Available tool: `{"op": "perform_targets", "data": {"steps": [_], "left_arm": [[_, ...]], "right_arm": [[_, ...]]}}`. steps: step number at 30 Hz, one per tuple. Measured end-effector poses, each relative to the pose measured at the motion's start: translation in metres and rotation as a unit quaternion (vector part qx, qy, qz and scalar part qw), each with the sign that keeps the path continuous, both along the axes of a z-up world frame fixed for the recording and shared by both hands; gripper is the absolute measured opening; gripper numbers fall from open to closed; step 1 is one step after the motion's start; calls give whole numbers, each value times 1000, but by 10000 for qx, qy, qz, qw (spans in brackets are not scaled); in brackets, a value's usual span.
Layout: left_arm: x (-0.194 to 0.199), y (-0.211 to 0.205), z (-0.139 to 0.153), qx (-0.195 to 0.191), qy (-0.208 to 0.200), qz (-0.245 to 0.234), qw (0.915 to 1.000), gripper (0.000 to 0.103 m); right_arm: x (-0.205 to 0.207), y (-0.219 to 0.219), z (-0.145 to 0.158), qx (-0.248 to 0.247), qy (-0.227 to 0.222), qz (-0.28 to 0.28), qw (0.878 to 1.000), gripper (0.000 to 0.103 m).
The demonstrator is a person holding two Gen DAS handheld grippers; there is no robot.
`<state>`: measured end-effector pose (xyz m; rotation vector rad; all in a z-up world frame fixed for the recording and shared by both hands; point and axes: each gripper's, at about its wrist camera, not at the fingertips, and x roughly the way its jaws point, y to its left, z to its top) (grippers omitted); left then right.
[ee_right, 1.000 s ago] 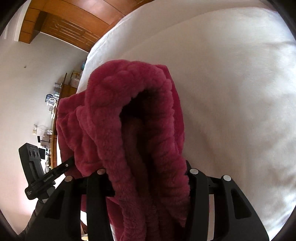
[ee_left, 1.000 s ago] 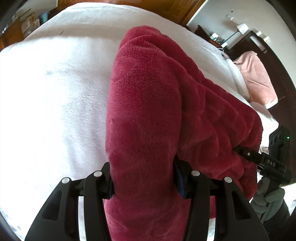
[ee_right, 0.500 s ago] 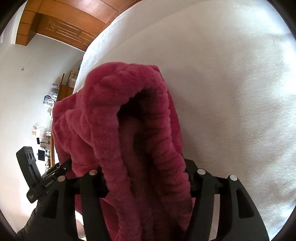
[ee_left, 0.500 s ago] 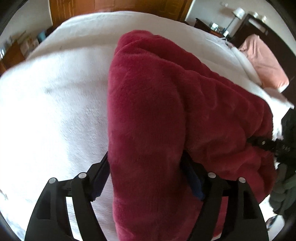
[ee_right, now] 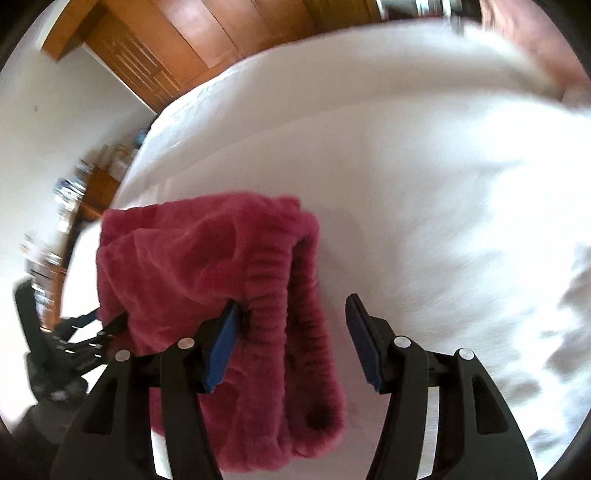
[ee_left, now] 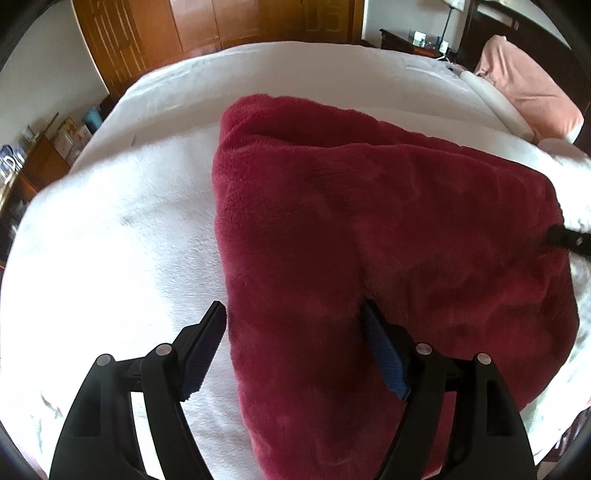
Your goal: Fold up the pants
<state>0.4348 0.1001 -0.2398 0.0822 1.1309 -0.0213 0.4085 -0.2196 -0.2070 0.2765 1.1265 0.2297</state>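
Dark red fleece pants (ee_left: pixel 369 203) lie folded in a thick pile on the white bed cover (ee_left: pixel 110 240). My left gripper (ee_left: pixel 291 306) is open and straddles the near left edge of the pile; its left pad stands clear of the cloth and its right pad rests against it. In the right wrist view the ribbed waistband end of the pants (ee_right: pixel 192 251) lies on the bed cover (ee_right: pixel 424 184). My right gripper (ee_right: pixel 293 301) is open above it, with a wide gap at its right finger. Each gripper shows at the edge of the other's view: the right gripper (ee_left: pixel 565 240) and the left gripper (ee_right: pixel 85 332).
A pink pillow (ee_left: pixel 528 88) lies at the bed's far right. A wooden wardrobe (ee_left: pixel 221 26) stands behind the bed, a nightstand (ee_left: pixel 417 37) beside it, and cluttered shelves (ee_left: pixel 37 155) at the left. White cover spreads to the left of the pants.
Both grippers have let go of the pants, which have settled flat on the bed. The right gripper has lifted away from the waistband, and the left has widened and shifted sideways.
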Motion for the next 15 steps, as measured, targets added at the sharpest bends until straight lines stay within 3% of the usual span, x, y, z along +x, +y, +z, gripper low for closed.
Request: {"op": "perform_targets", "data": {"steps": [3, 7, 15], "left_arm": [[-8, -2, 3, 67, -48, -9, 10000, 75], [-12, -6, 7, 66, -91, -13, 9999, 75], [-17, -10, 5, 164, -41, -35, 9999, 75]], "right_arm": [[-17, 19, 29, -577, -562, 141, 9966, 58], [-35, 52, 43, -772, -903, 585, 9912, 58], [-28, 76, 4, -771, -559, 948, 9909, 58]]}}
